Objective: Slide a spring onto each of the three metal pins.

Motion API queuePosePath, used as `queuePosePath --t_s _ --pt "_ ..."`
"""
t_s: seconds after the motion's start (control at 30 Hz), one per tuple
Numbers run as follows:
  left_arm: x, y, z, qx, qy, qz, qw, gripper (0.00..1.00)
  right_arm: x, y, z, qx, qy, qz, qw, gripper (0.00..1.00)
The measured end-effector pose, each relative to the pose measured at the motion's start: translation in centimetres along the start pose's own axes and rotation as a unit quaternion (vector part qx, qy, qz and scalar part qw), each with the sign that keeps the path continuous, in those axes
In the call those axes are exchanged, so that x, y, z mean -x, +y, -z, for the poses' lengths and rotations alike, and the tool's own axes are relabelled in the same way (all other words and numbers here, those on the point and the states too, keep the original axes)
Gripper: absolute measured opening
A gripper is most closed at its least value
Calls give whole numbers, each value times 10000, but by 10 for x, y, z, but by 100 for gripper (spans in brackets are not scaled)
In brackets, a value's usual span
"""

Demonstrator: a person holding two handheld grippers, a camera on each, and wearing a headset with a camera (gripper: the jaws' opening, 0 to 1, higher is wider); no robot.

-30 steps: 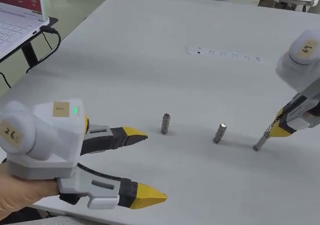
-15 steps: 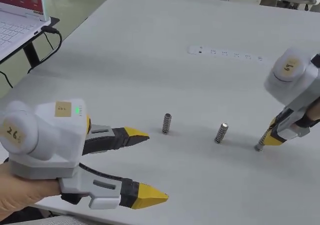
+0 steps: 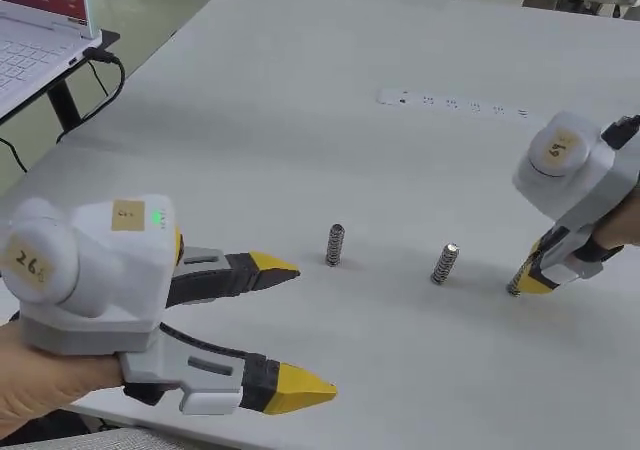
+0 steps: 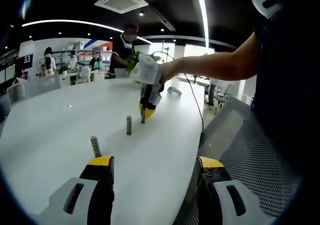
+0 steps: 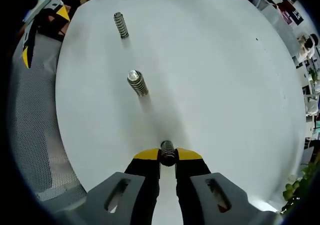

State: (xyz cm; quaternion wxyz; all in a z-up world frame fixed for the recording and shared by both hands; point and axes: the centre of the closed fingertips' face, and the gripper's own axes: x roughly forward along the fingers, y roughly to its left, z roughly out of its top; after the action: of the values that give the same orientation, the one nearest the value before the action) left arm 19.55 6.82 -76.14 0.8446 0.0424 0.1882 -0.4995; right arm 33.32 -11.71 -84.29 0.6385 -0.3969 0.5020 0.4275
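Observation:
Three metal pins stand in a row on the white table [image 3: 300, 120]. A spring wraps the left pin [image 3: 335, 245] and another wraps the middle pin [image 3: 444, 263]. At the right pin [image 3: 516, 283], my right gripper [image 3: 528, 280] is shut on a spring [image 5: 167, 152] that sits over the pin, down near the tabletop. My left gripper [image 3: 290, 330] hovers open and holds nothing at the near left, well short of the pins. The left gripper view shows the same row: nearest pin [image 4: 95, 146], middle pin [image 4: 128, 125], and the right gripper [image 4: 146, 112] at the far one.
A white power strip [image 3: 450, 105] lies across the far side of the table. A laptop [image 3: 35, 30] sits on a stand off the table's left edge, with a cable hanging from it. People stand in the room's background.
My right gripper has moved down along the right pin, taking the spring lower, close to the tabletop. My left gripper has stayed in place and open.

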Motion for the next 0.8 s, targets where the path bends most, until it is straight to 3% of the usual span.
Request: queuePosePath --t_s 0.37,0.8 --pt "0 -1 0 -8 -3 9 10000 62 0 -2 -1 29 -44 54 10000 10" --pt "1 0 1 9 0 -12 10000 63 3 -3 2 -100 -259 77 9996 30"
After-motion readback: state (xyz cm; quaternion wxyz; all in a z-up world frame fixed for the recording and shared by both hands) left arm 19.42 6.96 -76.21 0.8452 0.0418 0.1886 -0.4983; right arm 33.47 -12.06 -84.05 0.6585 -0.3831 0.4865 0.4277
